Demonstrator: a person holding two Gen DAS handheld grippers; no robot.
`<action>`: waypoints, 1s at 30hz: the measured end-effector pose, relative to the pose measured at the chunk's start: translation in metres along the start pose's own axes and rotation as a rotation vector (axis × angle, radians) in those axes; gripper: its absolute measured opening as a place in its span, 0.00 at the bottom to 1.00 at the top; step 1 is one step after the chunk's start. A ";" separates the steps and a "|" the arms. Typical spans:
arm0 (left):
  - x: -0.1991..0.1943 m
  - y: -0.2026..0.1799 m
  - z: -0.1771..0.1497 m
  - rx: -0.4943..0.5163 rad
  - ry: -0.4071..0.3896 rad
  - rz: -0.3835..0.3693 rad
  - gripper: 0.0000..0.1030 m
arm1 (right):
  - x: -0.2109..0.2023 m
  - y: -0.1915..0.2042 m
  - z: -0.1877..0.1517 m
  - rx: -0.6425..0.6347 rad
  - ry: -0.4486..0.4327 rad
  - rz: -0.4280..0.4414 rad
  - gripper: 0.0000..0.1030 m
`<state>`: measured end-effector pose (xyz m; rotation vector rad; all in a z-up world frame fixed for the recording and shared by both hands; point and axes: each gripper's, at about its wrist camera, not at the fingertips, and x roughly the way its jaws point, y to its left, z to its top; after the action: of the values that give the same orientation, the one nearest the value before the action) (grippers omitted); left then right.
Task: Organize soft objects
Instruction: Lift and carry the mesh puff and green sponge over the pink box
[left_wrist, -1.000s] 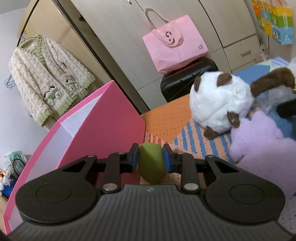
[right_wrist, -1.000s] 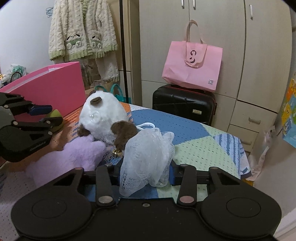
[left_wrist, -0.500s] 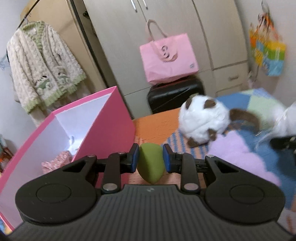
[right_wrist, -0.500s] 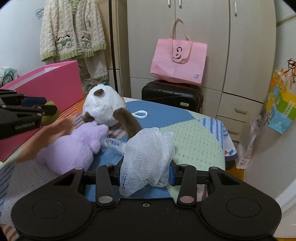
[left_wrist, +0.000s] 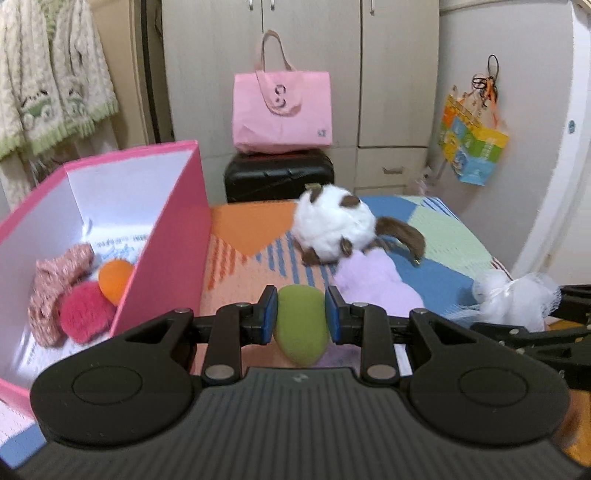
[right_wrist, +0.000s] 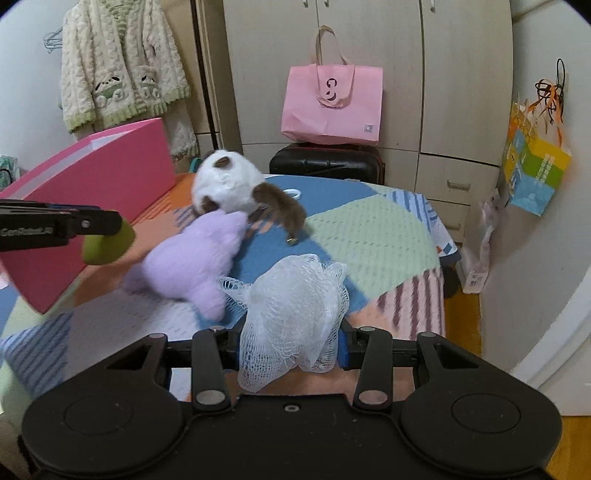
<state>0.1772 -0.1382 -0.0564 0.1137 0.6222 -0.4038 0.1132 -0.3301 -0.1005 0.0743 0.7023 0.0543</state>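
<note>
Two soft things held: smooth green egg-shaped sponge pinched between blue pads of left gripper; white net pouf, crumpled, clamped in right gripper. Both grippers angled downward, nearly closed on loads. Sponge held above patchwork bedspread, just beside pink box at bed's left edge. Box lined white; fuzzy red ball, orange sponge, pink cloth seen inside. White-brown plush and lilac plush laid touching mid-bed. Wardrobe, pink tote, black suitcase seen behind.

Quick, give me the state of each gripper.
Left gripper: shut on the green sponge.
Right gripper: shut on the white mesh pouf.
</note>
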 end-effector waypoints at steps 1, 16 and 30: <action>-0.001 0.000 -0.002 -0.003 0.009 -0.019 0.26 | -0.003 0.003 -0.003 -0.002 -0.002 0.008 0.46; -0.050 0.019 -0.018 -0.045 0.094 -0.245 0.26 | -0.054 0.047 -0.007 -0.024 -0.017 0.152 0.47; -0.097 0.064 -0.021 -0.049 0.199 -0.345 0.26 | -0.070 0.100 0.005 -0.110 0.033 0.369 0.47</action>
<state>0.1196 -0.0428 -0.0177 -0.0021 0.8511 -0.7163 0.0606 -0.2358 -0.0432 0.0971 0.7100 0.4476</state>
